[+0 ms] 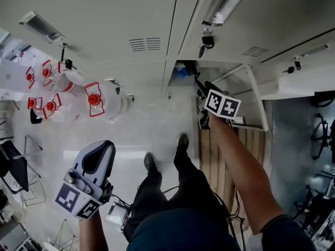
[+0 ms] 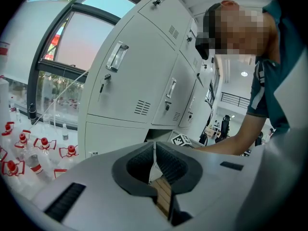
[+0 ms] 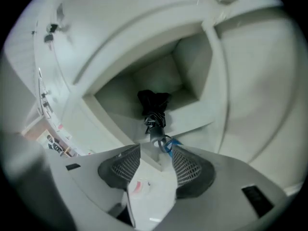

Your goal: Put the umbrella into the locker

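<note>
Lying in the open locker (image 3: pixel 192 61), the folded black umbrella (image 3: pixel 153 107) is seen just beyond the right gripper's (image 3: pixel 155 150) spread jaws; the left gripper (image 2: pixel 154 148) is clenched, empty.

The umbrella (image 3: pixel 153 105) is black and folded up, lying inside the locker's (image 3: pixel 163 76) open compartment near its middle. Its canopy end points to 12 o'clock into the recess. Its dark handle points to 6 o'clock at the front edge, with a blue strap (image 3: pixel 169 145) looped there. The locker is pale grey, with its door (image 3: pixel 255 95) swung open towards 3 o'clock.
</note>
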The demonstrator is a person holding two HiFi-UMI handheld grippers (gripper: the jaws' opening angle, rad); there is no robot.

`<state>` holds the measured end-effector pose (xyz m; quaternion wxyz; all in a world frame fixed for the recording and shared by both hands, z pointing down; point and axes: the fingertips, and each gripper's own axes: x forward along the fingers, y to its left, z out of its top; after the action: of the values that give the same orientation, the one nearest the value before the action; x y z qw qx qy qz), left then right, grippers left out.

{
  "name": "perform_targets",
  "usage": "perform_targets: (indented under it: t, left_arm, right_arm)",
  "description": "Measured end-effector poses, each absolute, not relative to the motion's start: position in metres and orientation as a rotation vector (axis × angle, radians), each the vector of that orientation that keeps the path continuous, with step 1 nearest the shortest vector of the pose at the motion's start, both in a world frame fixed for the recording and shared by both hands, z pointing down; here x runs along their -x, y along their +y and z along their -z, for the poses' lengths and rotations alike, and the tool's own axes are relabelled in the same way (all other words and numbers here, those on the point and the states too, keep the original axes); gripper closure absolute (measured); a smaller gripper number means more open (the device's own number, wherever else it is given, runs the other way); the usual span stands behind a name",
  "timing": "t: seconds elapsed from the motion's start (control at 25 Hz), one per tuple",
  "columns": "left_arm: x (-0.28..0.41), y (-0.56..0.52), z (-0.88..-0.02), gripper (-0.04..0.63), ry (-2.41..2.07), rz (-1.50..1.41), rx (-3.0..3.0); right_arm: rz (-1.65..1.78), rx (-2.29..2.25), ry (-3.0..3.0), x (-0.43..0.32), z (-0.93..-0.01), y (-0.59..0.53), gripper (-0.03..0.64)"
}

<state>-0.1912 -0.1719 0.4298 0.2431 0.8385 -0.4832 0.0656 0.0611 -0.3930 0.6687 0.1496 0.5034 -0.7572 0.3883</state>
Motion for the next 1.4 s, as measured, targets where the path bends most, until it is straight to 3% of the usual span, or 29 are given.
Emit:
perform_targets:
  t: [0.4,0.76,1.4]
  left_arm:
    - [0.184,-0.159,-0.389,0.561,-1.328,-0.139,-2.348]
    - [0.183,-0.145,-0.345,0.561,-1.337,-0.1,-2.404]
    - [0.19,-0.107,-0.289,0.561,-1.391,-0.051,-2.472]
  right_arm:
    - [-1.166,-1.44,-2.23,-0.084,-0.603,-0.324,0.414]
    - [-1.164,-1.434,-2.352,-0.096,-0.517,-0.277,0.483]
    - [-0.867,-1.303,-2.71,-0.097,-0.333,-0.214,0.522]
